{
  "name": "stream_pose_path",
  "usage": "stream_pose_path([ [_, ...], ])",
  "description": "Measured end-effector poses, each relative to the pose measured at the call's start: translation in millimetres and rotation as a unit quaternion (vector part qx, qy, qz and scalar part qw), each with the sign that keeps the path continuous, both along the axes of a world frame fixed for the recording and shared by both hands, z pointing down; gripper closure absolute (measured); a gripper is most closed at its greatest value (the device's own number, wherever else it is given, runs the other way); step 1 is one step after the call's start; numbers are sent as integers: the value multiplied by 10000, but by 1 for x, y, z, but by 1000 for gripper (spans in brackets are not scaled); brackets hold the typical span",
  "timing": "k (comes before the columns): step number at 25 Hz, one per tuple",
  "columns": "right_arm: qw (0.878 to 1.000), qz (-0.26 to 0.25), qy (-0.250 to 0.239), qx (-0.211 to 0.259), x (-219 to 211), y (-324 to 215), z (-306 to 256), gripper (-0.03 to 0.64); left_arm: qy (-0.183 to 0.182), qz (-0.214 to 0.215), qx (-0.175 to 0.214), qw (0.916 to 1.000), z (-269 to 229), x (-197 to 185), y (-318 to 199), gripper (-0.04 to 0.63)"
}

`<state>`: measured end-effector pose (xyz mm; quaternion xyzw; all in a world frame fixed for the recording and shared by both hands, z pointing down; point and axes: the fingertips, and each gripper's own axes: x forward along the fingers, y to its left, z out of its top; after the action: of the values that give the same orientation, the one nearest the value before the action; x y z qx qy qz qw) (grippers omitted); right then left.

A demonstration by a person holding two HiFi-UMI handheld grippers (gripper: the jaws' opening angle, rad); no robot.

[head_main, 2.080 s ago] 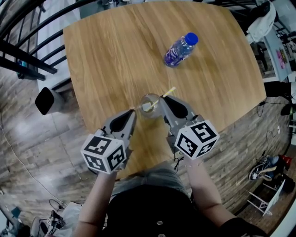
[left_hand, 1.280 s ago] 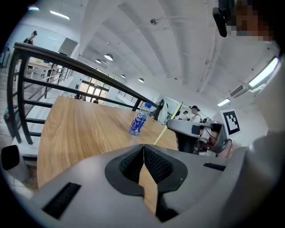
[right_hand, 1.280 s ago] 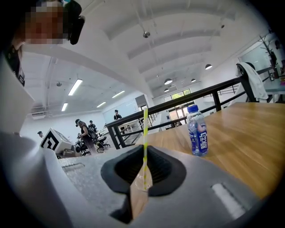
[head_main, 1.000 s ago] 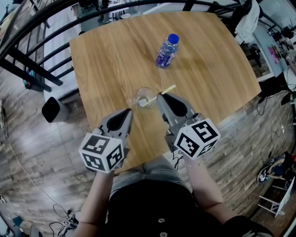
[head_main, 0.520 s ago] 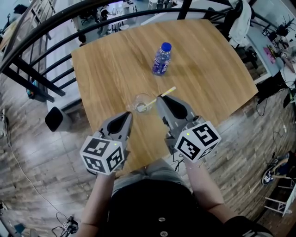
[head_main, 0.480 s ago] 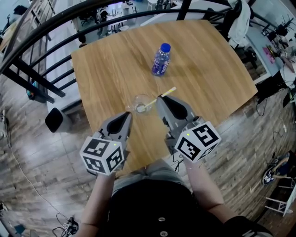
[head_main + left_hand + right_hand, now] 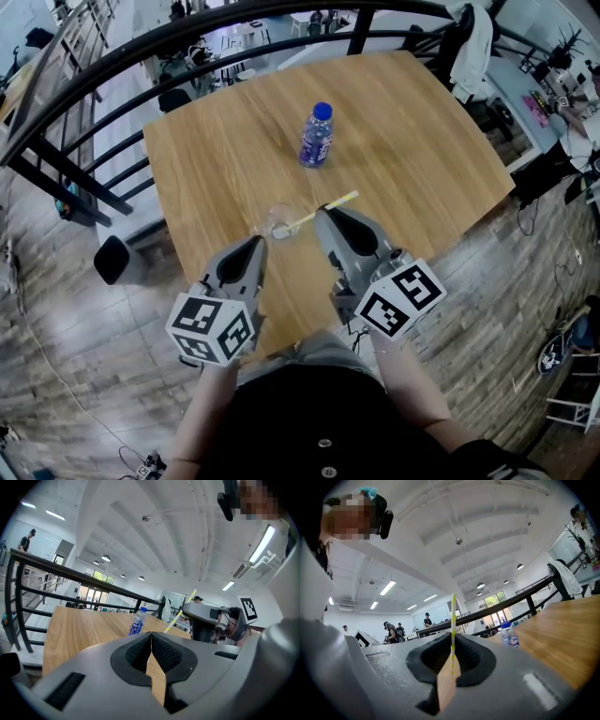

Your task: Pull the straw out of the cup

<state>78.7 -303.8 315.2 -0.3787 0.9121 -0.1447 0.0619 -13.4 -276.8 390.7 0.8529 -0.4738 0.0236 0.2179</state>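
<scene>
Table-top test: a person at a wooden table (image 7: 422,159) holds a yellow-striped straw (image 7: 335,202) in the right hand-held gripper (image 7: 322,214). Its jaws are clamped on the straw just right of a clear cup (image 7: 278,221). The straw's lower end sits inside the cup and its upper end slants away to the right. The left hand-held gripper (image 7: 255,241), jaws pressed together on nothing, hovers just left of the cup. Beyond the cup stands a blue-capped bottle (image 7: 316,137), its purple label too small to read. The marker cube (image 7: 394,298) on the right hand-held gripper bears black-and-white squares, no words. Both forearms reach forward, with the grippers pointing across the table towards the cup.
</scene>
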Motion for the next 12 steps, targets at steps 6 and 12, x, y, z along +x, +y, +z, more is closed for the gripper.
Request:
stream_pose_path([
  [6, 10000, -29, -84, 1, 3, 4, 0, 594, 12, -28, 112, 9999, -6, 1, 0, 578],
  [12, 9999, -8, -78, -132, 4, 7, 14, 594, -59, 23, 2, 10000, 0, -2, 1, 578],
])
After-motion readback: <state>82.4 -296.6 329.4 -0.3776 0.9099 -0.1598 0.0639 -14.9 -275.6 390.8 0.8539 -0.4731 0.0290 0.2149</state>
